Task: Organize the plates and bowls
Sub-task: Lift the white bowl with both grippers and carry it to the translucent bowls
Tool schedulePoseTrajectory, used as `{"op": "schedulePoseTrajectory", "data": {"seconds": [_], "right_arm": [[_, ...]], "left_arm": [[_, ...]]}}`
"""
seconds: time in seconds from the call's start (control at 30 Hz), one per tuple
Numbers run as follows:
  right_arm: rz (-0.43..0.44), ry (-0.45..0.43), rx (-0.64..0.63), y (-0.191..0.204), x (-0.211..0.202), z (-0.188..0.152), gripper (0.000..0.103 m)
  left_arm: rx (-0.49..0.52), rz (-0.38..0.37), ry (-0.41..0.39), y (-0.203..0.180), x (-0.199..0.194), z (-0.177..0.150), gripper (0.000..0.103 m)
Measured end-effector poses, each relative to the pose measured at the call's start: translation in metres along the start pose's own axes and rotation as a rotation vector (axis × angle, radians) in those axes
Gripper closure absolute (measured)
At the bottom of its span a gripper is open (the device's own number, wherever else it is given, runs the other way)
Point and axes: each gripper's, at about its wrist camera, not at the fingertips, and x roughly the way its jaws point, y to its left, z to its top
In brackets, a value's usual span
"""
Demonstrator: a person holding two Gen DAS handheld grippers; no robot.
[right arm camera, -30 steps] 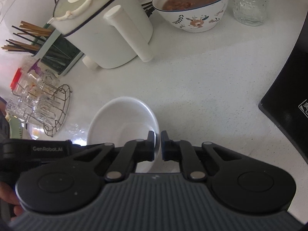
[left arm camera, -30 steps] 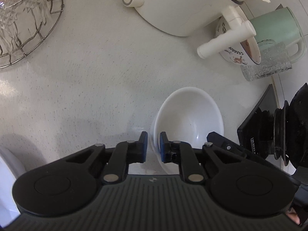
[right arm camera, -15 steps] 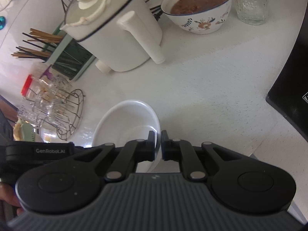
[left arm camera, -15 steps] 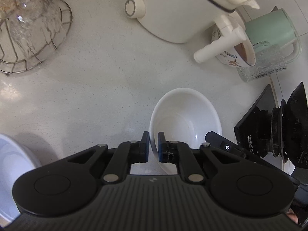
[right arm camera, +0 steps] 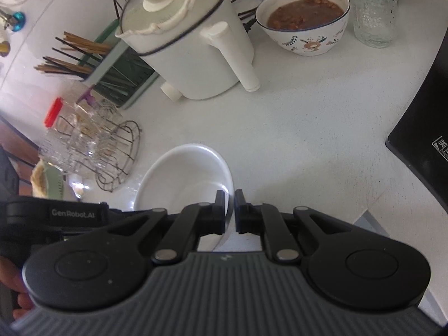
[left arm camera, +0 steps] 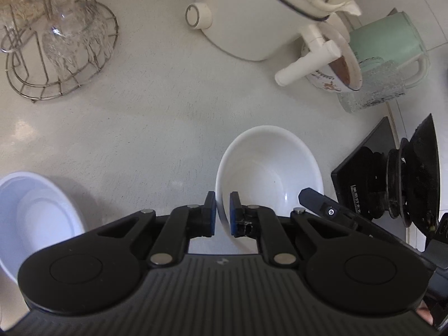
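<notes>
Both grippers are clamped on the same plain white ceramic bowl (left arm camera: 268, 173), one on each side of the rim. The left gripper (left arm camera: 222, 214) has its blue-faced pads squeezed on the near-left edge of the rim, and the right gripper (right arm camera: 229, 212) pinches the near-right edge the same way. The bowl is empty and sits tilted between them over the speckled white countertop (right arm camera: 308, 128); I can't tell whether its base touches the counter.

Readable writing: "GenRobot.AI" in pale letters on the black body of the left gripper, seen from the right wrist view. There's also a white logo with a few letters on the black glossy cooktop (right arm camera: 420, 128) at the right edge – cut off, so I can't read it properly.

Other stuff around: a second white bowl (left arm camera: 36, 218) at the lower left of the left wrist view, a round wire rack holding upturned clear glasses (left arm camera: 61, 53), a white electric kettle with a knobbed lid (right arm camera: 184, 47), a floral-painted bowl with a blue rim full of brown soup (right arm camera: 303, 19), a textured clear glass mug (right arm camera: 373, 8) just beside it, and a green-sided holder of chopsticks (right arm camera: 112, 72) behind the kettle.
</notes>
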Motion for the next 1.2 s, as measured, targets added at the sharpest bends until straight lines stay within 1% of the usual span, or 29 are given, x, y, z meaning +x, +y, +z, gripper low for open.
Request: {"op": "schedulePoseTrajectory", "data": {"seconds": [0.17, 0.33, 0.47, 0.53, 0.67, 0.73, 0.8, 1.0, 1.2], "right_arm": [[0.019, -0.027, -0.02, 0.013, -0.017, 0.0, 0.094], [0.031, -0.052, -0.045, 0.03, -0.028, 0.0, 0.094], [0.036, -0.045, -0.066, 0.044, -0.03, 0.001, 0.094], [0.057, -0.03, -0.062, 0.049, -0.032, 0.003, 0.094], [0.053, -0.036, -0.084, 0.061, -0.038, 0.001, 0.094], [0.034, -0.052, -0.115, 0.07, -0.041, -0.001, 0.094], [0.029, -0.061, -0.142, 0.079, -0.042, -0.002, 0.094], [0.065, -0.054, -0.2, 0.1, -0.038, -0.002, 0.094], [0.104, -0.039, -0.291, 0.132, -0.024, -0.008, 0.094]], "left_arm": [[0.023, -0.008, -0.045, -0.001, -0.028, -0.008, 0.092], [0.028, -0.015, -0.087, 0.006, -0.057, -0.012, 0.093], [0.041, 0.003, -0.115, 0.009, -0.076, -0.015, 0.093], [0.06, 0.017, -0.143, 0.006, -0.086, -0.017, 0.093], [0.043, -0.02, -0.171, 0.012, -0.105, -0.018, 0.092], [0.038, -0.033, -0.188, 0.016, -0.112, -0.021, 0.093], [0.037, -0.022, -0.209, 0.018, -0.119, -0.025, 0.092], [-0.016, -0.012, -0.272, 0.039, -0.137, -0.038, 0.093], [-0.089, 0.04, -0.322, 0.069, -0.151, -0.051, 0.092]]}}
